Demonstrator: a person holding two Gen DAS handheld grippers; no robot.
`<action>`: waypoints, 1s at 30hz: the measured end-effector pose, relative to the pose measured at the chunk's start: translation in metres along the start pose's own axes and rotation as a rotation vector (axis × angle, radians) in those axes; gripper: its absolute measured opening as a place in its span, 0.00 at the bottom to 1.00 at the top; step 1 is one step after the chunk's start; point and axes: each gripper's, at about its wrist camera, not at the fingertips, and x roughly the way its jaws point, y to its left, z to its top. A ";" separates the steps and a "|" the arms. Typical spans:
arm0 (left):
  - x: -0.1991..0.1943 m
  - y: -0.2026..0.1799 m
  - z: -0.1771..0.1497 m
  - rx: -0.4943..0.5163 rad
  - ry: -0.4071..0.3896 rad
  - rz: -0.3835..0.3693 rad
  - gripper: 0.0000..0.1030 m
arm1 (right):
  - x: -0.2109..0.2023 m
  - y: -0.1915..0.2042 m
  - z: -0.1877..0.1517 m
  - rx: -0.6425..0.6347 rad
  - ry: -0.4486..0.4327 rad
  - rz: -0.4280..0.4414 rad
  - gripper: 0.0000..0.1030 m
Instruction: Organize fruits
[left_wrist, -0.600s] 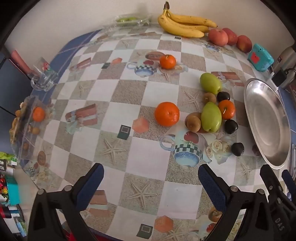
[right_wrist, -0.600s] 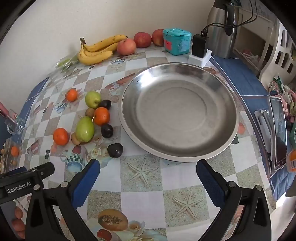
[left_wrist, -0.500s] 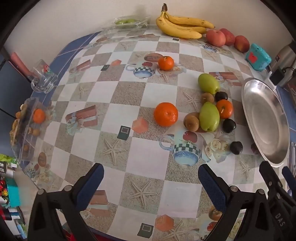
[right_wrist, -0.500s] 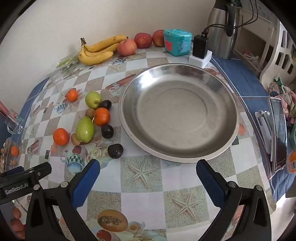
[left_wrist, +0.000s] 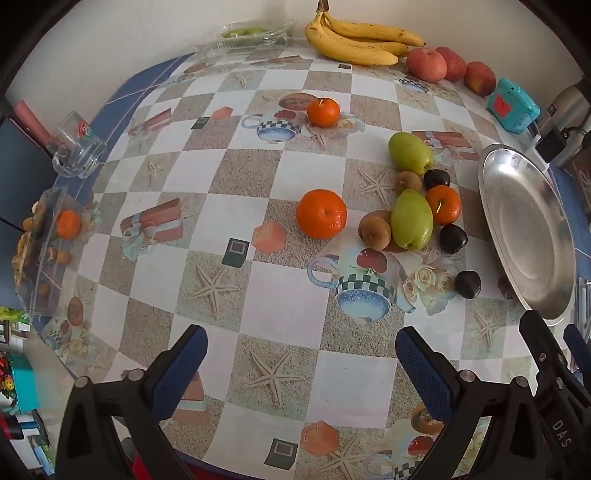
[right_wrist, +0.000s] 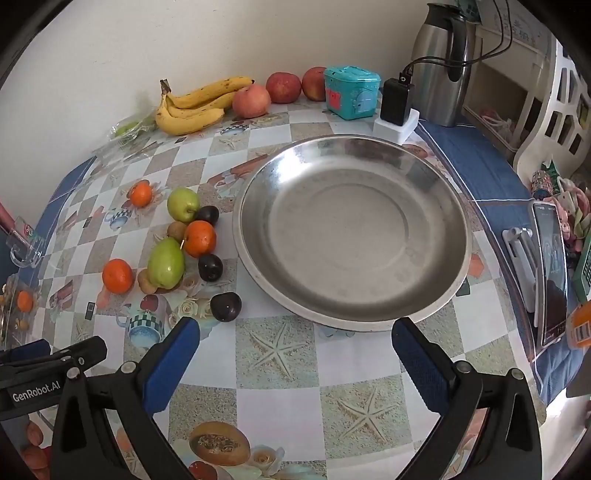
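We note left claw (left_wrist: 301, 352) and right claw (right_wrist: 295, 341) both released, empty, above checkered worktop (left_wrist: 284, 306); round steel dish (right_wrist: 352, 236) bare; small round orange mandarin (left_wrist: 321, 213) beside fruit cluster.

Home dining table (right_wrist: 280, 354): patterned oilcloth, kettle (right_wrist: 443, 66), bananas (right_wrist: 195, 107).

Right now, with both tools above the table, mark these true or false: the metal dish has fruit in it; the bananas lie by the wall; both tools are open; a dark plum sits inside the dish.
1. The metal dish has fruit in it. False: it is empty.
2. The bananas lie by the wall. True.
3. The left tool and the right tool are both open. True.
4. A dark plum sits inside the dish. False: it lies on the cloth beside the dish.
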 end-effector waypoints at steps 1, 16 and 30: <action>0.000 0.000 0.000 0.001 0.000 -0.001 1.00 | 0.000 -0.001 0.000 0.002 0.001 0.002 1.00; 0.005 -0.001 -0.001 -0.008 0.024 -0.022 1.00 | 0.003 0.001 -0.001 -0.001 0.012 0.001 1.00; 0.006 -0.001 -0.001 -0.020 0.028 -0.017 1.00 | 0.006 0.003 -0.002 -0.002 0.031 0.010 1.00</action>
